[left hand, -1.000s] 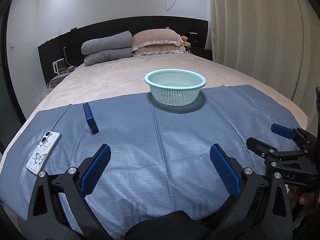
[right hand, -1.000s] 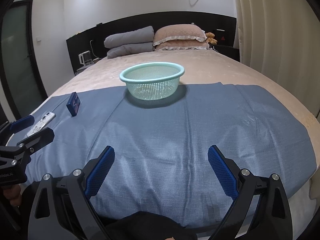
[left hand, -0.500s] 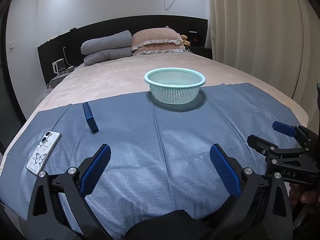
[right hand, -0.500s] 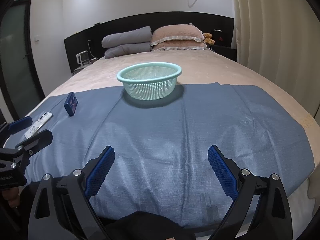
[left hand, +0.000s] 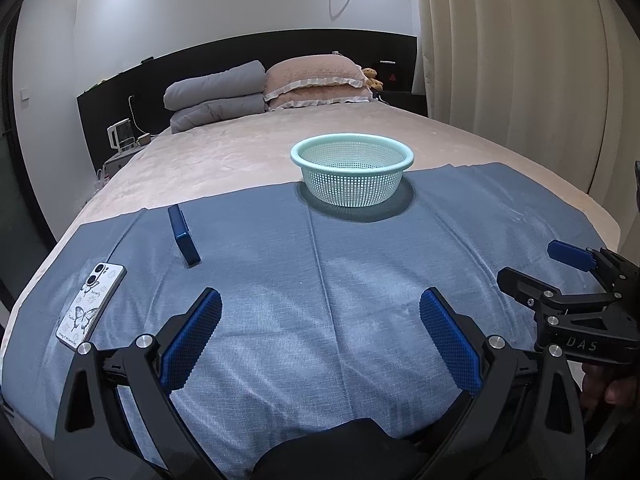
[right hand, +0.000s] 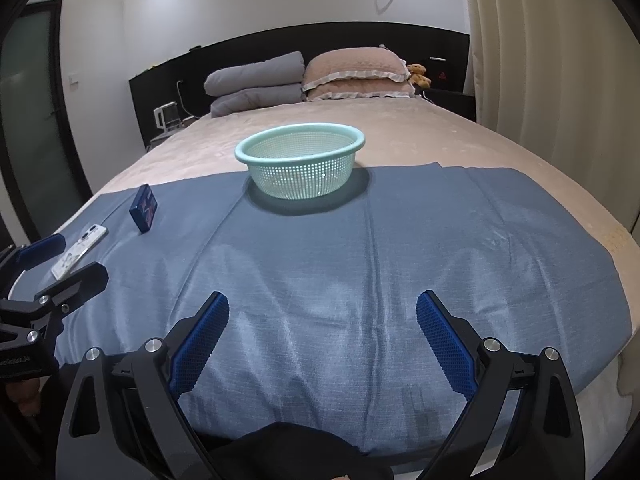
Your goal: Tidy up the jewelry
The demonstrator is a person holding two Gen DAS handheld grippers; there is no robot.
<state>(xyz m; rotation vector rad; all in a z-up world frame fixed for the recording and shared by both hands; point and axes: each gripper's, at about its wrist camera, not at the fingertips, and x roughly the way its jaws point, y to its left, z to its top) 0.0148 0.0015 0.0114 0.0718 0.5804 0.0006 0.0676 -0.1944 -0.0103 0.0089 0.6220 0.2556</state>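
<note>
On the blue cloth (left hand: 320, 280), going left to right: a phone (left hand: 91, 305) at 9 o'clock, a small blue box (left hand: 183, 235) at 10 o'clock standing on edge, and a mint basket (left hand: 352, 174) at 12 o'clock on the cloth's far edge. Whether the basket holds anything cannot be told. The left gripper (left hand: 320, 340) hangs over the near cloth, jaws wide and empty. The right gripper (right hand: 322, 338), beside it, is likewise wide and empty.

A white phone in a butterfly-print case (left hand: 90, 305) lies flat on the blue cloth (left hand: 340, 280) spread over the beige bed (left hand: 240, 152). At the black headboard (left hand: 280, 44), folded grey quilts (left hand: 216, 100) sit beside stacked pink pillows (left hand: 316, 82).
</note>
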